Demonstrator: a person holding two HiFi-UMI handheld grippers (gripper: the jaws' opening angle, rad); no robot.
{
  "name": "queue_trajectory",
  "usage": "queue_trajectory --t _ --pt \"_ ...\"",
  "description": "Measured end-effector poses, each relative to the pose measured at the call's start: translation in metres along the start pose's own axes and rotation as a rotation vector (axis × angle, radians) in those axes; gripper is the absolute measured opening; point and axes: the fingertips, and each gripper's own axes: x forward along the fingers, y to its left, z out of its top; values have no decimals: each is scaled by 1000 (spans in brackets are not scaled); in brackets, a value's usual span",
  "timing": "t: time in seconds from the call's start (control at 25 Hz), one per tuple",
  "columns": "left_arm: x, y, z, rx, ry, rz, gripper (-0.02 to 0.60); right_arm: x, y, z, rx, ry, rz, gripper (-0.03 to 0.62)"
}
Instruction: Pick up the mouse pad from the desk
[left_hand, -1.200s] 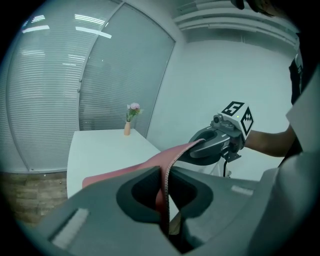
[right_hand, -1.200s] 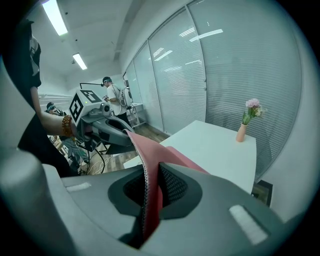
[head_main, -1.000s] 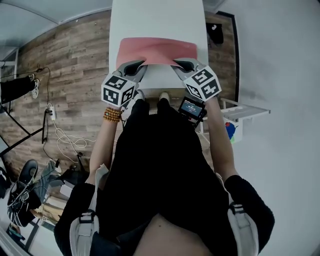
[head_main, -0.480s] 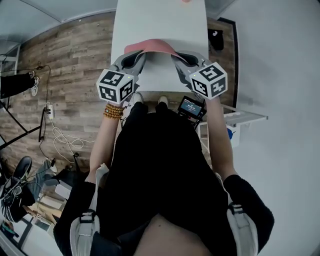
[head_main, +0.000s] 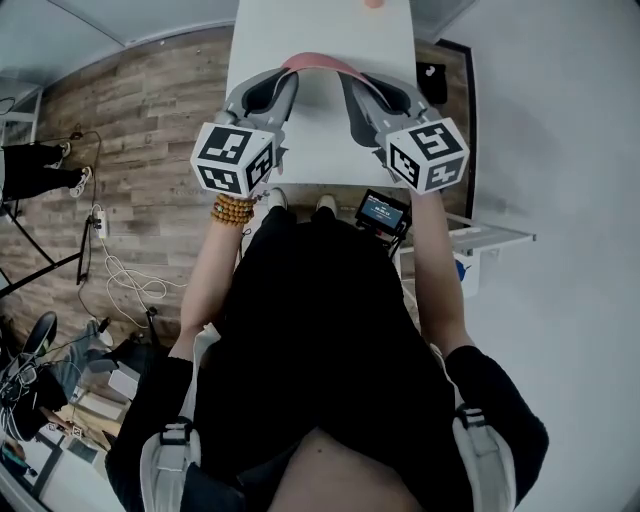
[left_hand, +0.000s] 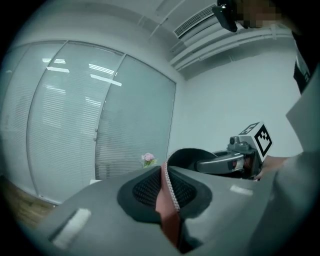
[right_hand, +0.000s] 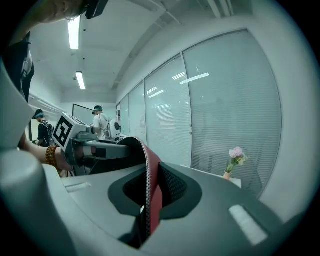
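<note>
Left gripper (head_main: 283, 80) clamped on left edge of mouse pad (head_main: 322, 63); right gripper (head_main: 352, 85) clamped on right edge. Pad bowed into arch between them at upper centre of head view, held clear of white desk (head_main: 320, 145). Small flower pot (head_main: 372, 3) stood at desk's far edge, top of frame, well apart from pad. Wood floor (head_main: 130, 130) lay open at left; wall (head_main: 540, 120) close at right.

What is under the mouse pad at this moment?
The mouse pad hangs arched between the left gripper and right gripper, both shut on it. White desk shows below; the strip right behind the arch is covered.
</note>
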Motion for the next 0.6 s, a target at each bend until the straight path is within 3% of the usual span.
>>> queue_trajectory --t 0.4,0.6 --pt "-18 -23 40 215 -149 96 24 -33 3 44 -188 -148 -178 40" --pt "-26 -31 55 331 -242 129 23 -43 7 61 -224 -199 -221 40"
